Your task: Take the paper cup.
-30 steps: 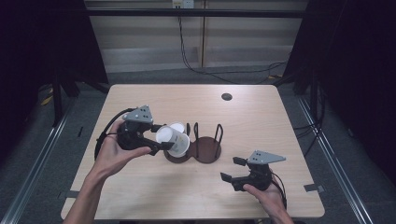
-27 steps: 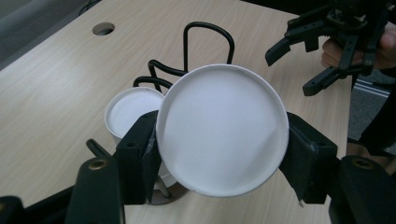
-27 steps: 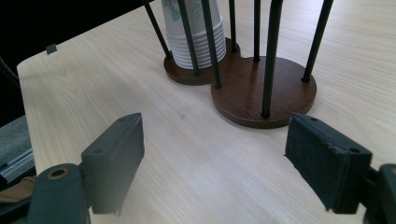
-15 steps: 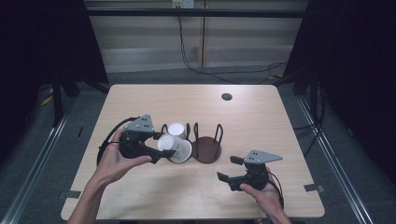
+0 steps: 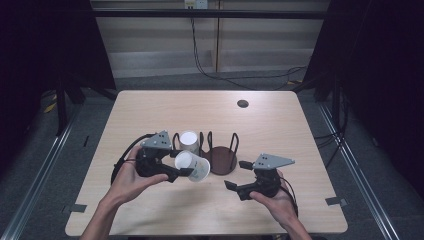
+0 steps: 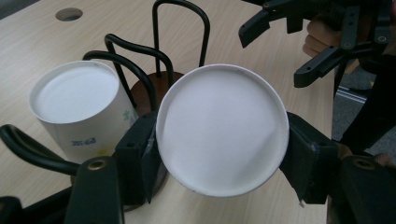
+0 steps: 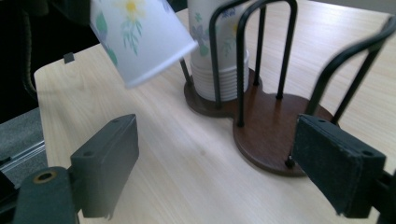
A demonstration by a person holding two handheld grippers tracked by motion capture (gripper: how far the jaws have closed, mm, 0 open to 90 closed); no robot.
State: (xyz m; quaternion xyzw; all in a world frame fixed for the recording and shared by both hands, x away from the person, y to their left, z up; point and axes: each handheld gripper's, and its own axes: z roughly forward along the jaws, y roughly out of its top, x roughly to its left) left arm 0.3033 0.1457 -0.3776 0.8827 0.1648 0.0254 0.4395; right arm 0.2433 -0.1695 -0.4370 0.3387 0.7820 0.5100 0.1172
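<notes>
Paper cup, pinched by left gripper near the table's front edge, could crumple; right gripper gapes empty.

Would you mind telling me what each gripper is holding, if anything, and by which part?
The left gripper holds a paper cup by its sides near the closed base. The right gripper holds nothing; its jaws stand open.

Left gripper clamps paper cup; cup stack beside it.
</notes>
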